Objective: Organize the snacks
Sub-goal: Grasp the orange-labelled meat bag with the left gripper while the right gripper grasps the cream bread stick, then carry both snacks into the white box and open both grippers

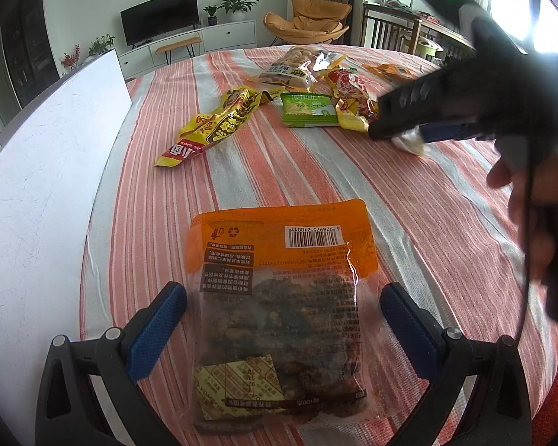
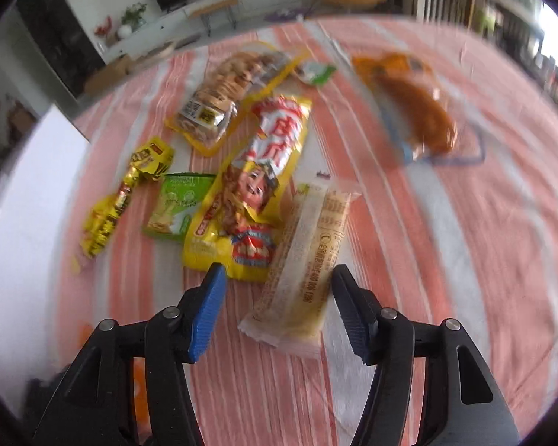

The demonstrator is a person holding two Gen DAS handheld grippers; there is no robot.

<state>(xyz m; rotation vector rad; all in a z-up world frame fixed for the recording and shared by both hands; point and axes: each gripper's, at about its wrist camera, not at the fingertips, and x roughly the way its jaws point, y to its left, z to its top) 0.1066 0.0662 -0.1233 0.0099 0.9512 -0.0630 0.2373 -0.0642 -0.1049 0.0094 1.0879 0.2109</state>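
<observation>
An orange-topped clear snack bag [image 1: 279, 297] lies flat on the striped tablecloth between the open fingers of my left gripper [image 1: 282, 319]. My right gripper [image 2: 275, 308] is open, with a long pale bar packet [image 2: 301, 271] lying between its fingers; it also shows in the left wrist view [image 1: 394, 126]. Beyond lie a large yellow and red bag [image 2: 253, 193], a green packet [image 2: 175, 204], a twisted yellow packet [image 2: 126, 193], a biscuit bag [image 2: 227, 89] and an orange snack bag [image 2: 416, 107]. The right wrist view is blurred.
A white board [image 1: 48, 171] stands along the table's left side. The round table carries a pink and white striped cloth [image 1: 353, 182]. A TV, plants and an orange chair [image 1: 308, 18] stand beyond the far edge. A hand [image 1: 524, 200] holds the right gripper.
</observation>
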